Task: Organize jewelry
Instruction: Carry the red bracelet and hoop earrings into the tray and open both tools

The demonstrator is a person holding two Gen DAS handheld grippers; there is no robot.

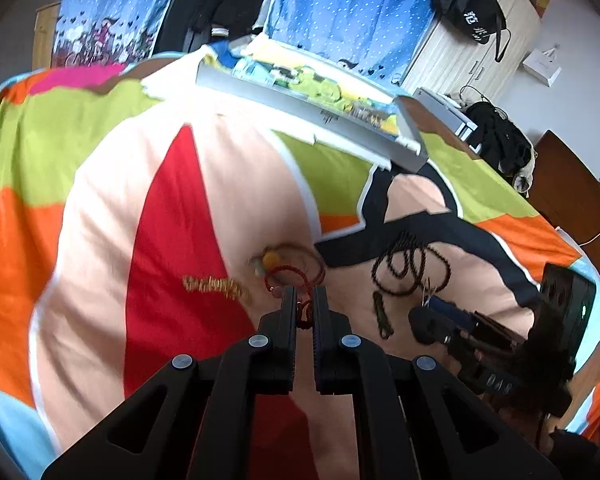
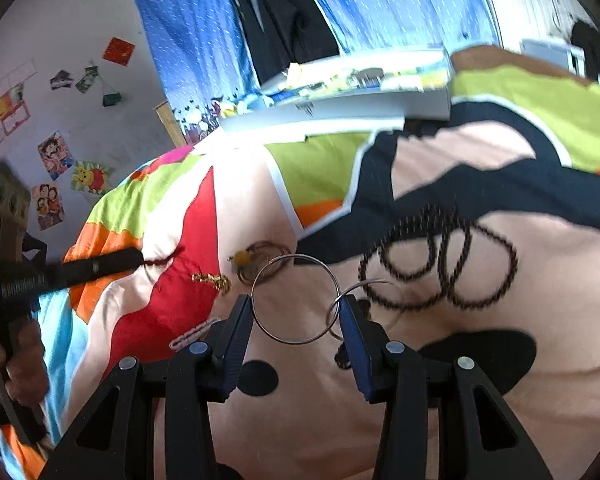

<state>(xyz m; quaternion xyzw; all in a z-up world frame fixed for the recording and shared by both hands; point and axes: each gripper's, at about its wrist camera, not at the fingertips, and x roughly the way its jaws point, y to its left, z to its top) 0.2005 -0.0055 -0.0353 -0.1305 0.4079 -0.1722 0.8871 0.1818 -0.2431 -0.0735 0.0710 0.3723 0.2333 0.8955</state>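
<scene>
My left gripper [image 1: 304,295] is shut on a red cord bracelet [image 1: 300,276] that lies on the colourful bedspread [image 1: 100,220]. From the right wrist view the left gripper [image 2: 138,259] appears at the left, with the red cord [image 2: 162,259] trailing from its tip. Between the spread fingers of my right gripper [image 2: 296,304] sits a large silver ring [image 2: 296,258], touching both pads, with a smaller silver ring [image 2: 364,285] hooked to it. A dark bead necklace [image 2: 440,268] [image 1: 412,264] lies coiled just beyond.
A gold chain [image 1: 216,286] [image 2: 212,280] and a yellow-bead bracelet [image 1: 272,258] [image 2: 244,258] rest near the red patch. A pale chain [image 2: 192,334] lies by my right gripper's left finger. A white box with a cartoon lid [image 1: 308,108] [image 2: 340,108] stands farther back.
</scene>
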